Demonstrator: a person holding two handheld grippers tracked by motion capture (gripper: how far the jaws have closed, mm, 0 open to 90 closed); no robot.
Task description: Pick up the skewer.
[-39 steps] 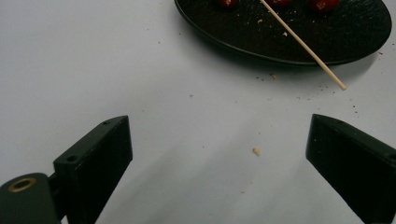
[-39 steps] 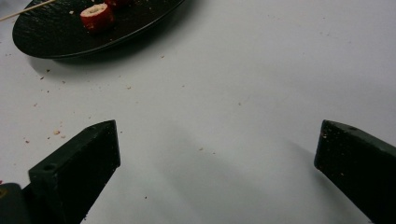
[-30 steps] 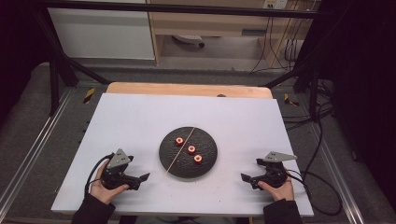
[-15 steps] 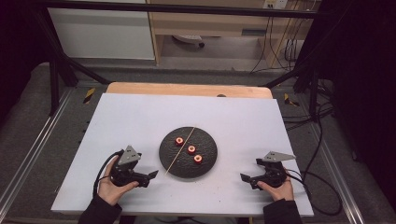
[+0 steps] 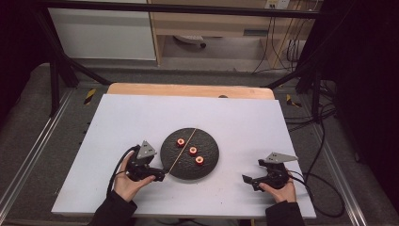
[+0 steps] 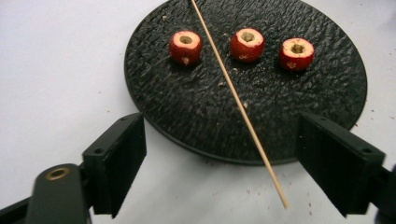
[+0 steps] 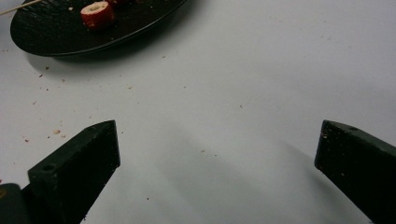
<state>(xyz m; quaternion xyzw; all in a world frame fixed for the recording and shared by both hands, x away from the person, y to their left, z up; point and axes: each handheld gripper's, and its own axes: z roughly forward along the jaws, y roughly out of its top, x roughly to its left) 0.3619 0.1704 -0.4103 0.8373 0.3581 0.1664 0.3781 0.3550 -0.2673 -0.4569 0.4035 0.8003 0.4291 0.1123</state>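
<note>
A black round plate [image 5: 207, 165] lies mid-table with three red cored fruit pieces [image 5: 193, 150] on it. A thin wooden skewer [image 5: 182, 146] rests slantwise across the plate. My left gripper [image 5: 159, 174] sits at the plate's near-left rim. In the left gripper view the skewer [image 6: 238, 100] runs down off the plate [image 6: 187, 107], and its near end lies between the jaws of my left gripper [image 6: 219, 123]. These jaws have just been closing a little but stand open and apart from the stick. My right gripper [image 5: 246, 181] rests open on the white table, right of the plate.
The white tabletop [image 5: 244, 122] has a wooden strip along its far edge. Cables trail off the right side. In the right gripper view my right gripper [image 7: 218, 126] frames bare table with crumbs, the plate [image 7: 56, 39] and one fruit piece [image 7: 97, 14] at the upper left.
My left gripper has moved right across the table to the plate's rim and the skewer's near end. The right gripper has stayed where it was.
</note>
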